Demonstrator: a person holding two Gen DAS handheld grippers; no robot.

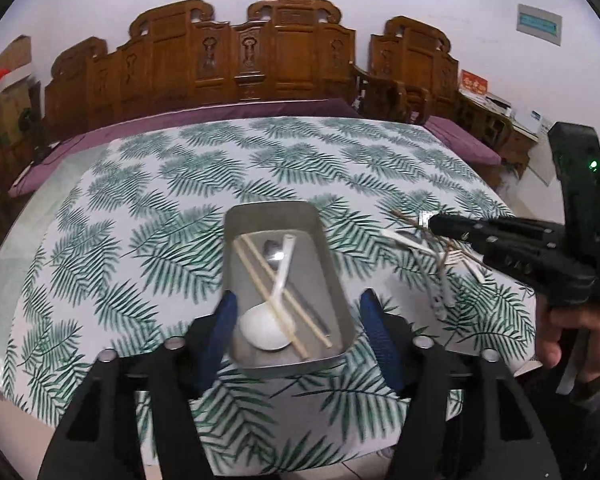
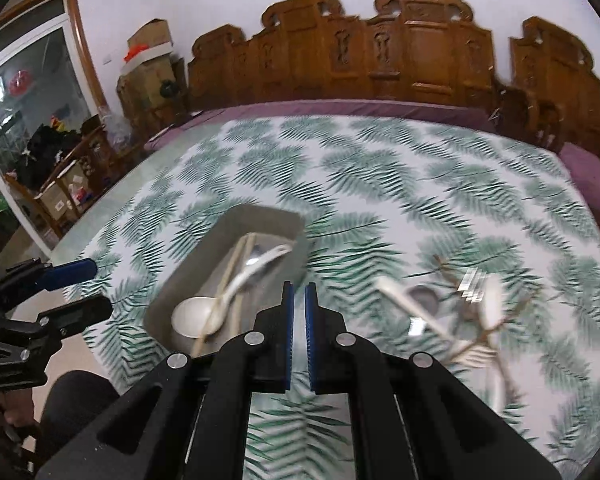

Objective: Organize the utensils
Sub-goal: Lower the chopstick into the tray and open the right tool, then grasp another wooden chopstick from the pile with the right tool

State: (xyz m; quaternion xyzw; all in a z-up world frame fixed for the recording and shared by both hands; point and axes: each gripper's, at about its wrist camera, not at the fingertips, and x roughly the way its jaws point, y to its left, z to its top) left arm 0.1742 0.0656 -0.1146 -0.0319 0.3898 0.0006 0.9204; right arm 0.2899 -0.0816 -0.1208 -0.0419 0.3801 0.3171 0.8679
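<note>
On the left, the left gripper (image 1: 296, 316) hangs over the near end of the grey rectangular metal tray (image 1: 236, 216), jaws spread wide and empty, above the white ceramic spoon (image 1: 266, 330), pale wooden chopsticks (image 1: 260, 276) and a metal spoon already inside. To the right, the right gripper (image 2: 299, 312) is pinched nearly closed on nothing beside the loose heap of remaining utensils (image 2: 456, 320). I judge the next pick comes from that heap, needing those jaws reopened; no writing is legible.
</note>
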